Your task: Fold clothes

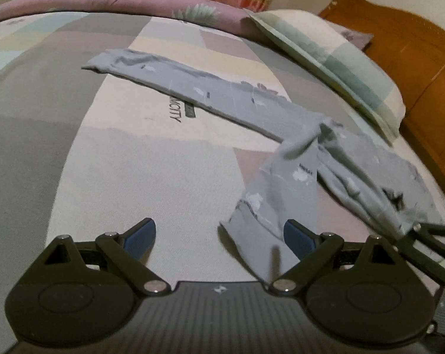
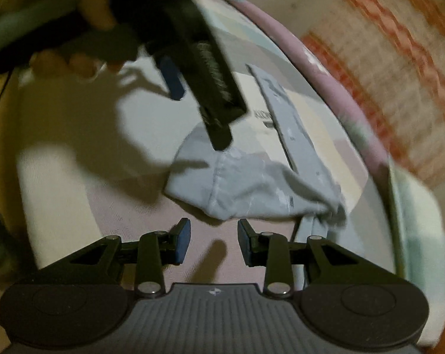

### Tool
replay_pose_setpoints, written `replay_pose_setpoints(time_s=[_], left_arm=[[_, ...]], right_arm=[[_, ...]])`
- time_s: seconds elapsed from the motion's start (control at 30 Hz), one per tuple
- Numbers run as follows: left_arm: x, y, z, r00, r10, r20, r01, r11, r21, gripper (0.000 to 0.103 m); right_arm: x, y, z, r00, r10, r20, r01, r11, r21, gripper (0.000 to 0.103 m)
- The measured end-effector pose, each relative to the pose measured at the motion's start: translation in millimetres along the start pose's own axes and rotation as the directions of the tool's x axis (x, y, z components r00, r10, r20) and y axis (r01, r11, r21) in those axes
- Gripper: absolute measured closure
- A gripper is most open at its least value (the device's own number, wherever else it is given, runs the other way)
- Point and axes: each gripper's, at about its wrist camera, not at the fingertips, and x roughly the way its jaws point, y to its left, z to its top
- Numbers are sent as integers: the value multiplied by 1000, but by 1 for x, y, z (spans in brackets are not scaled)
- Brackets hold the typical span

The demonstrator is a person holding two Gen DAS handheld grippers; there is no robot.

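The sheet (image 1: 134,162) reads "…CITY". Grey printed pants (image 1: 251,100) lie partly folded; left gripper (image 1: 219,236) gapes wide, right gripper (image 2: 213,242) narrower, both empty.

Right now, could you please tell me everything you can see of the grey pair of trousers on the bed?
The trousers are light grey, soft thin cloth, with small white and dark marks. One leg lies flat and straight across the patchwork bedsheet, its cuff toward the far side. The other leg and the waist part are bunched and twisted near the pillow. One end droops beside the open left claw, against one finger, not pinched. In the left wrist view the right claw seems to touch the bunched cloth.
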Motion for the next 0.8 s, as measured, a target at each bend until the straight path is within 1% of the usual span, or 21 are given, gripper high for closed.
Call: replay_pose_setpoints(time_s=[0.07,0.13,0.2,0.23,0.3,0.37,0.43,0.5,0.57,0.63,0.67,0.7,0.77,0.8], left_arm=[[-1,1,0,1000,-2,-6,2,1000,-2,9],[-3,4,0,1000,-1,-5,1,1000,-9,9],[-6,11,0,1000,-22,-3,22,999,-36,9],[-7,15,0,999,-36,-1,36,998,-51,9],[-9,23,-1,998,-62,3,62,995,-82,9],[-12,35,-1,992,-126,14,127,980,-154,9],[-13,47,-2,978,-206,25,206,948,-241,9],[-11,54,-4,961,-276,35,273,913,-304,9],[-9,61,-5,938,-343,49,337,868,-364,9],[-4,62,-7,914,-404,40,385,830,-405,9],[-1,61,-8,901,-433,34,406,810,-423,9],[1,61,-9,882,-470,40,438,783,-441,9],[8,60,-11,837,-544,56,502,725,-472,9],[14,58,-12,829,-557,54,510,712,-483,9]], right_arm=[[6,9,3,1000,-21,17,22,995,-94,64],[12,16,8,999,-32,35,37,986,-160,65],[17,20,13,998,-32,53,42,977,-208,75],[18,20,18,998,-13,58,24,979,-201,85],[19,13,26,997,15,78,-3,990,-143,89],[19,2,33,995,20,99,-14,998,-56,92],[19,-11,37,993,17,119,-22,999,48,92],[18,-22,40,991,13,135,-32,990,138,92],[15,-31,44,988,16,155,-49,976,211,92],[12,-36,47,985,3,173,-48,965,257,92],[11,-38,48,984,-2,179,-48,960,275,92],[10,-40,48,983,-2,184,-53,955,291,92],[9,-43,47,981,12,192,-74,944,321,92],[11,-43,46,980,42,194,-105,938,331,92]])
